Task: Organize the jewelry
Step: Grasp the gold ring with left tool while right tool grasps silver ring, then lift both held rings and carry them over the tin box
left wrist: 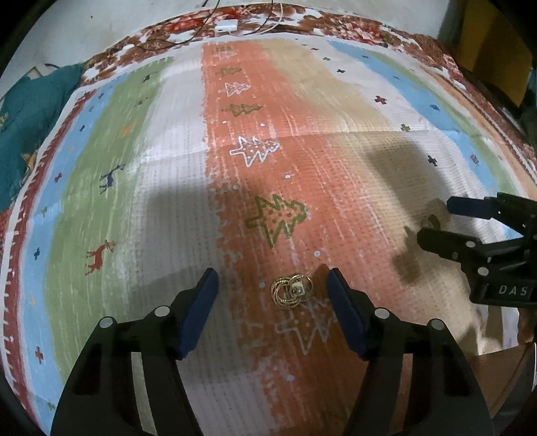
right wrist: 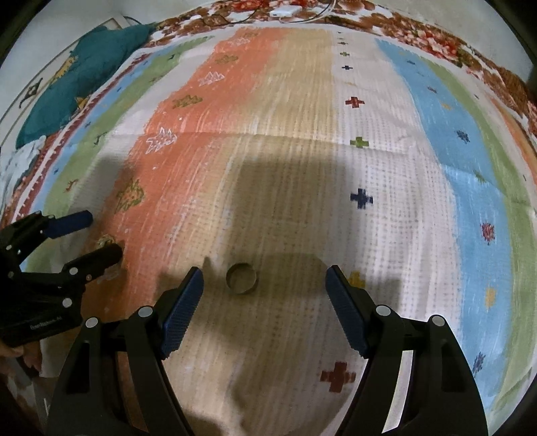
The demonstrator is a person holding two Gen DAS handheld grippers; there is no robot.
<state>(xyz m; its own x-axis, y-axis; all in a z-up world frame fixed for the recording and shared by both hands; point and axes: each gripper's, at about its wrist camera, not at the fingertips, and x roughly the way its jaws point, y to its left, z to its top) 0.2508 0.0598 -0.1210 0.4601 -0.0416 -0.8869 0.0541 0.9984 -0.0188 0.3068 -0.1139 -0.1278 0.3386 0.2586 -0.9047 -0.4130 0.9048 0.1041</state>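
A gold knot-shaped jewelry piece [left wrist: 291,291] with a pale stone lies on the orange stripe of the cloth, between the tips of my open left gripper [left wrist: 272,285]. It also shows in the right wrist view [right wrist: 105,241], between the left gripper's fingers [right wrist: 100,256]. A plain round ring band [right wrist: 241,279] lies on the beige stripe between the tips of my open right gripper [right wrist: 265,280], nearer the left pad. In the left wrist view the ring [left wrist: 430,222] sits between the right gripper's fingers [left wrist: 436,238]. Both grippers are empty.
The striped cloth [left wrist: 174,187] with tree, deer and cross motifs covers the surface. A teal cloth [left wrist: 30,114] lies at the far left. A white adapter [left wrist: 226,25] with cables lies at the far edge. A dark yellow object [left wrist: 500,57] stands far right.
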